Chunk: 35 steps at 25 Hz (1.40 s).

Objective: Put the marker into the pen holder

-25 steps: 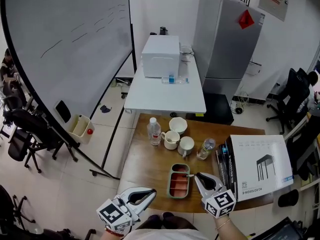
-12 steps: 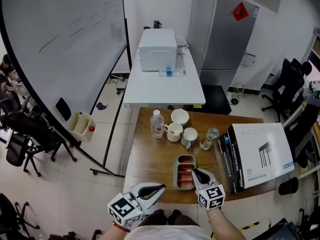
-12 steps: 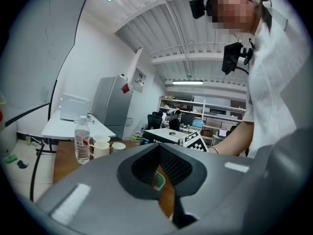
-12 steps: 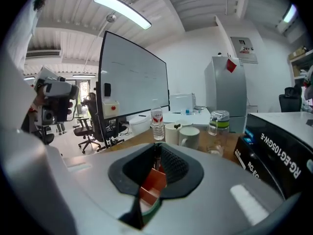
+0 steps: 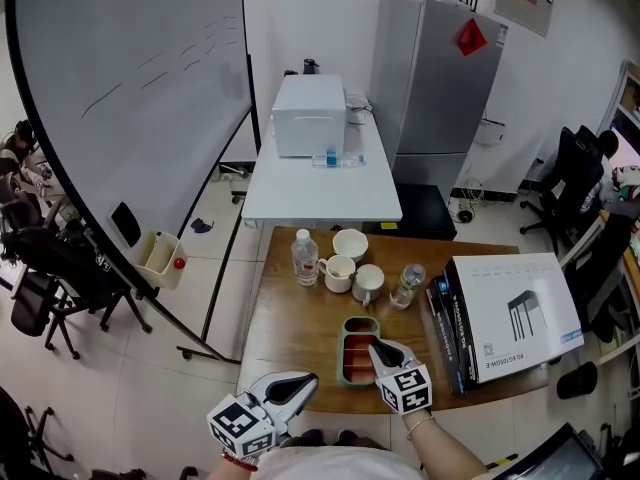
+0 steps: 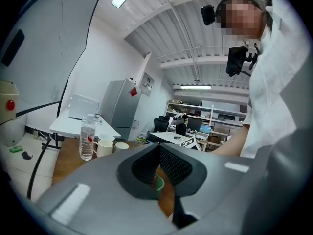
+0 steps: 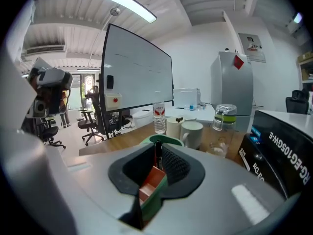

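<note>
— Right gripper (image 5: 378,349)?
— Clamped on dark marker (image 7: 157,155); over green pen holder (image 5: 342,360), at its 4 o'clock. Whether the marker touches the tray: unclear.
— Left gripper (image 5: 306,379)?
— Jaws together, nothing held; holder's 8 o'clock, apart.

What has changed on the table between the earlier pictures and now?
The right gripper, fingers shut on the black marker, has moved down and slightly left, from beside the green pen holder tray with red compartments to over it. Nothing was let go. The left gripper and the things on the brown wooden table stayed as they were.
</note>
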Motion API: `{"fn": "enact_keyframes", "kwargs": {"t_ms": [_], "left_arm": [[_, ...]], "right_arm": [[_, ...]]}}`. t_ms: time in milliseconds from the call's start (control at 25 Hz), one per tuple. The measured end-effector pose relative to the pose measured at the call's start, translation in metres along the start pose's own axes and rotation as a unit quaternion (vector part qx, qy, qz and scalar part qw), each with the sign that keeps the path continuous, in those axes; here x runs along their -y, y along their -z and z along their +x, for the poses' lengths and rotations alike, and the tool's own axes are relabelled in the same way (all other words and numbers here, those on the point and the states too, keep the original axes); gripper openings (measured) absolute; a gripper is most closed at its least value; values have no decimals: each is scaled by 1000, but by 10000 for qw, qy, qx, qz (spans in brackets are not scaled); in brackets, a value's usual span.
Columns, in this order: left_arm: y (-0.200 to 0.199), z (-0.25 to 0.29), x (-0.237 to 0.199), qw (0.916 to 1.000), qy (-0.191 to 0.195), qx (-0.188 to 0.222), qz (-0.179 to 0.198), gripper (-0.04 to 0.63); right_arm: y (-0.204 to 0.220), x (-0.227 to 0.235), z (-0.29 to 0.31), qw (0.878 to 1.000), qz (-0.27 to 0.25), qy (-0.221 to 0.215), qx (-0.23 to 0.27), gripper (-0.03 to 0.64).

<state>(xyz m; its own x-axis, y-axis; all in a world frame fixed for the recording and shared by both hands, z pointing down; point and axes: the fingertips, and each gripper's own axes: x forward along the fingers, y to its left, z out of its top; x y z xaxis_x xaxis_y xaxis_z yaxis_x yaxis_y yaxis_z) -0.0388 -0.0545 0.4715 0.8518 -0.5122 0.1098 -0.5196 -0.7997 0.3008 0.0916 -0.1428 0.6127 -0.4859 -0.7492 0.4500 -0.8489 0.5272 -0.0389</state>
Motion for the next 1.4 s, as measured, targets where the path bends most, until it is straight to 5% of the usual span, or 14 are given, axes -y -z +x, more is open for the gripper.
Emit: {"fn": "enact_keyframes", "kwargs": {"t_ms": [280, 360, 440, 760, 960, 1160, 1400], "left_arm": [[11, 16, 3, 9997, 184, -178, -1, 0], [11, 21, 5, 9995, 212, -215, 83, 0], [7, 27, 7, 9991, 308, -168, 232, 0], [-10, 39, 14, 9967, 700, 189, 354, 5], [-1, 36, 16, 9979, 612, 136, 187, 18], [6, 28, 17, 9987, 497, 80, 7, 18], [4, 23, 26, 9984, 543, 144, -49, 18]], "right_arm": [[13, 8, -1, 9997, 73, -22, -222, 31], [18, 9, -5, 9994, 191, -2, -276, 76], [19, 11, -12, 9994, 275, 1, -211, 124], [-1, 12, -16, 9968, 605, -438, 292, 141], [6, 11, -4, 9975, 489, -513, 51, 138], [4, 12, -4, 9988, 225, -431, 3, 31], [-22, 8, -18, 9976, 172, -482, 457, 29]]}}
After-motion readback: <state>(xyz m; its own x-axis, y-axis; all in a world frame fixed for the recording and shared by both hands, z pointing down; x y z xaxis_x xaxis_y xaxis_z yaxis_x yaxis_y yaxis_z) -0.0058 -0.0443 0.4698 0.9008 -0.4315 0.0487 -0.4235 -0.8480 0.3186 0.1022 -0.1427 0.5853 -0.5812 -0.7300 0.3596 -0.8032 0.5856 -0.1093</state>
